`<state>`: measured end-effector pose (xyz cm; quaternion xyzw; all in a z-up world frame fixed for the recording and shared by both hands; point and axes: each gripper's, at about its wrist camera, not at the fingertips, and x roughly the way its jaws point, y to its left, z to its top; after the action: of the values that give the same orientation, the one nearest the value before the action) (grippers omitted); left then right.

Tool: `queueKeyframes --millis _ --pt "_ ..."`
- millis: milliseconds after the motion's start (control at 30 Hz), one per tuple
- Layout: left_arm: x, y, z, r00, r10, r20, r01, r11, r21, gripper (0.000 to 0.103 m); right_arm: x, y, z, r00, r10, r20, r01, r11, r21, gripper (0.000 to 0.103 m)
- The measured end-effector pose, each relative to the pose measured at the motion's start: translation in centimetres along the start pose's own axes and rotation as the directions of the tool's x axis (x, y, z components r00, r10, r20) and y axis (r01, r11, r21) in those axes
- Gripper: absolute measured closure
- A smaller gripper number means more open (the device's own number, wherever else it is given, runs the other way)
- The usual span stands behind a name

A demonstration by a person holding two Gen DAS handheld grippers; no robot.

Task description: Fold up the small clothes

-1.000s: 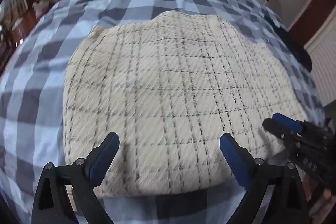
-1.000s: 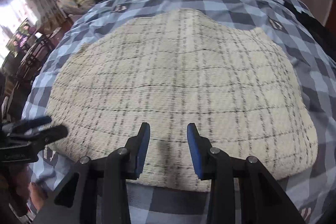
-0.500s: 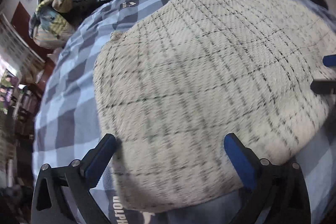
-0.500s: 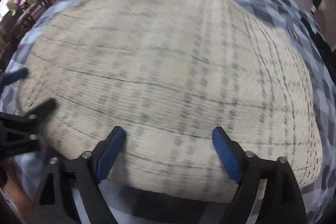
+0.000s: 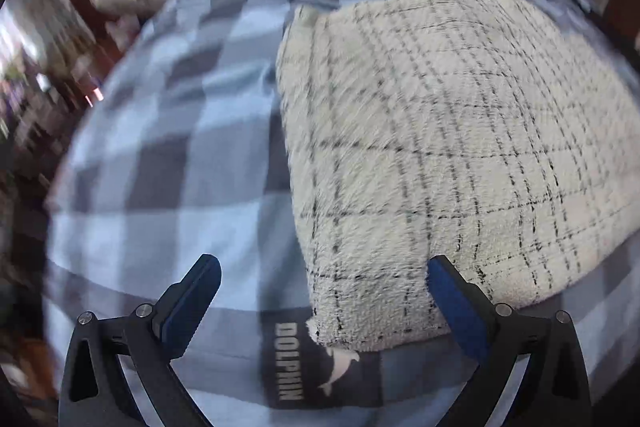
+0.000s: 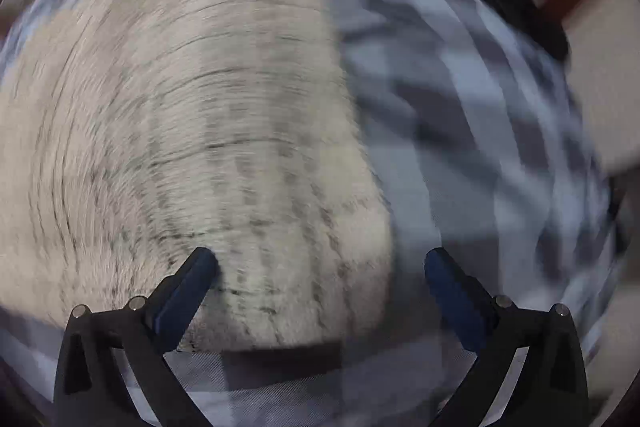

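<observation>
both claws (image 5: 320,291) (image 6: 320,279) spread, tilted downward

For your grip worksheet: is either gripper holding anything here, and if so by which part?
Nothing is held. The left gripper and right gripper both stand open over near corners of the cream plaid garment, pads not pressing it.

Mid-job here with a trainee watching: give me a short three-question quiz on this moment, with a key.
1. True or false: the left gripper is clamped on the cream tweed garment with black check lines.
2. Which corner of that garment lies between the left gripper's fingers in the left wrist view?
A. far left
B. near left
C. far right
3. Fill in: the word printed on the blue and grey checked bedsheet, just below that corner, is ____.

Key:
1. False; both it and the right gripper stand wide open, holding nothing.
2. B.
3. DOLPHIN.
</observation>
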<state>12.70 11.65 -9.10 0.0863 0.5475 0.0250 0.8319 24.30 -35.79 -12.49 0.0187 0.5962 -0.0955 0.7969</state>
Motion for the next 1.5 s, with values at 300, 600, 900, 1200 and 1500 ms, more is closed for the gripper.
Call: queueKeyframes --millis 300,600,900,1200,1500 --pt "-4.6 -4.1 5.4 0.985 -0.081 0.152 0.072 0.995 0.068 0.0 -8.4 9.4 0.1 0.921 0.247 0.301 -0.186 0.959 -0.215 0.001" --pt "4.4 -8.4 17.4 0.965 -0.247 0.086 0.254 0.964 -0.076 0.0 -1.9 21.8 6.9 0.935 0.352 0.041 -0.314 0.877 -0.364 0.001" --pt "12.3 -2.6 16.5 0.999 -0.049 -0.016 0.047 0.992 -0.115 0.0 2.2 16.7 8.5 0.977 0.177 0.117 -0.1 0.872 -0.479 0.001" --pt "7.3 3.8 13.2 0.995 0.095 -0.012 -0.096 0.983 -0.153 0.0 2.9 2.7 12.4 0.987 -0.079 0.137 0.109 0.967 -0.23 0.001" --pt "-3.6 0.1 9.5 0.991 -0.063 0.117 0.081 0.986 -0.149 0.0 -7.4 4.6 6.7 0.966 0.126 0.226 -0.049 0.947 -0.318 0.001"
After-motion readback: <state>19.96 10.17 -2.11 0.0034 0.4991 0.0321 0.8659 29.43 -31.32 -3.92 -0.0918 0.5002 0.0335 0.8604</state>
